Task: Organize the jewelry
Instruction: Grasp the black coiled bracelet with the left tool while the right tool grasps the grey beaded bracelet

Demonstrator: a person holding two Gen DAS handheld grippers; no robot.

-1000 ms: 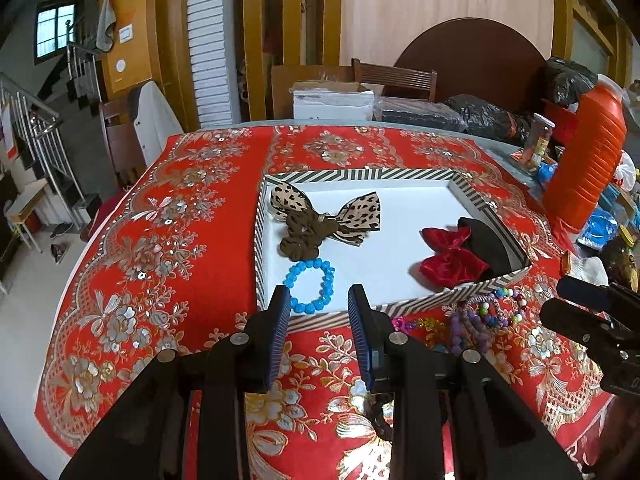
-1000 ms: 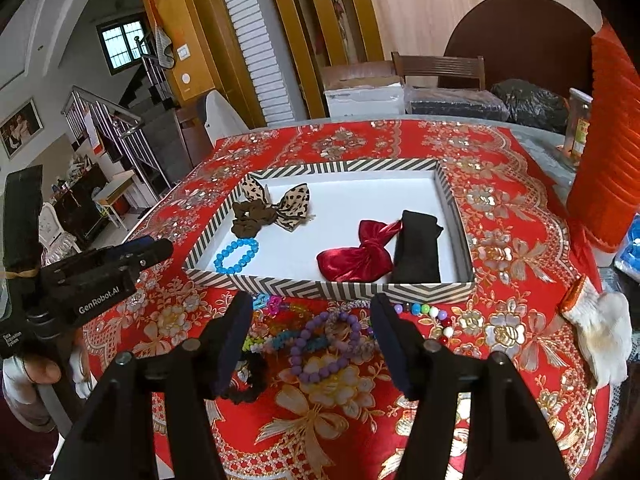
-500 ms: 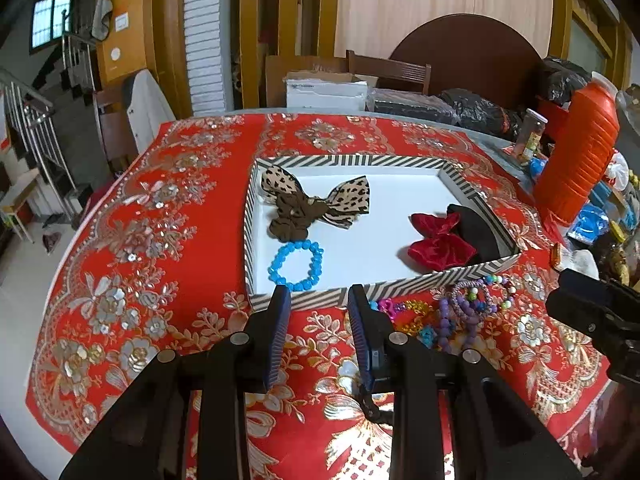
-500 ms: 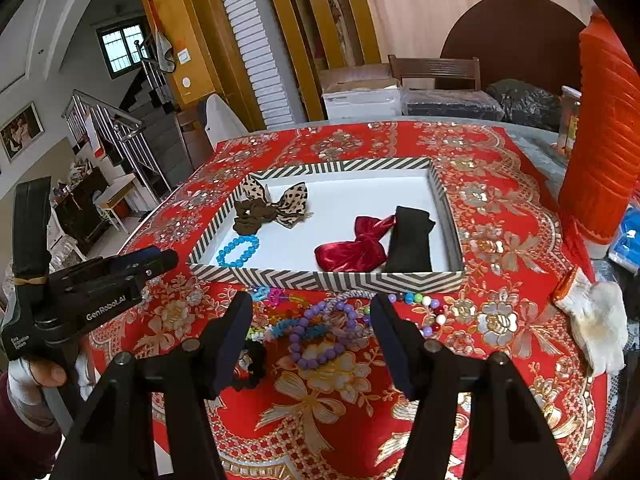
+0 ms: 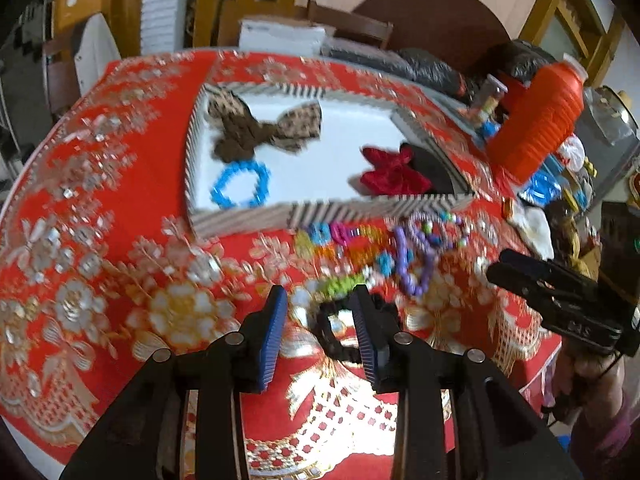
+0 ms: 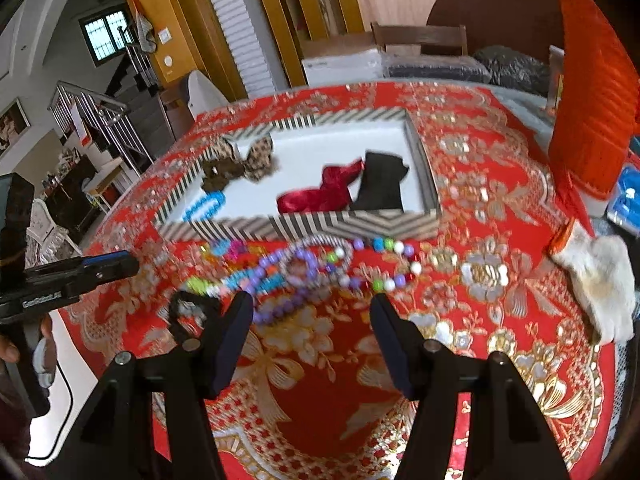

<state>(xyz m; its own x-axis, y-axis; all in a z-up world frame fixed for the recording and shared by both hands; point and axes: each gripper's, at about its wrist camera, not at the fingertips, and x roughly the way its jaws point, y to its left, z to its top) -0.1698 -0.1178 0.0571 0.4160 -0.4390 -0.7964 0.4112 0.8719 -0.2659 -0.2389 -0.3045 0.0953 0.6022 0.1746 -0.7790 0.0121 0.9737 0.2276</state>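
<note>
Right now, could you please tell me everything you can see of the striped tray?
The tray is a shallow rectangular box, seemingly cardboard, with black-and-white striped walls and a white floor. It lies flat on the red tablecloth. Inside lie a leopard bow and blue bracelet on the left, a red bow and black cloth on the right. Loose beads lie along its near wall.

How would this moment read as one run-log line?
left gripper: opening, empty, over black bracelet | right gripper: open, empty, near purple beads | striped tray: holds blue bracelet
</note>
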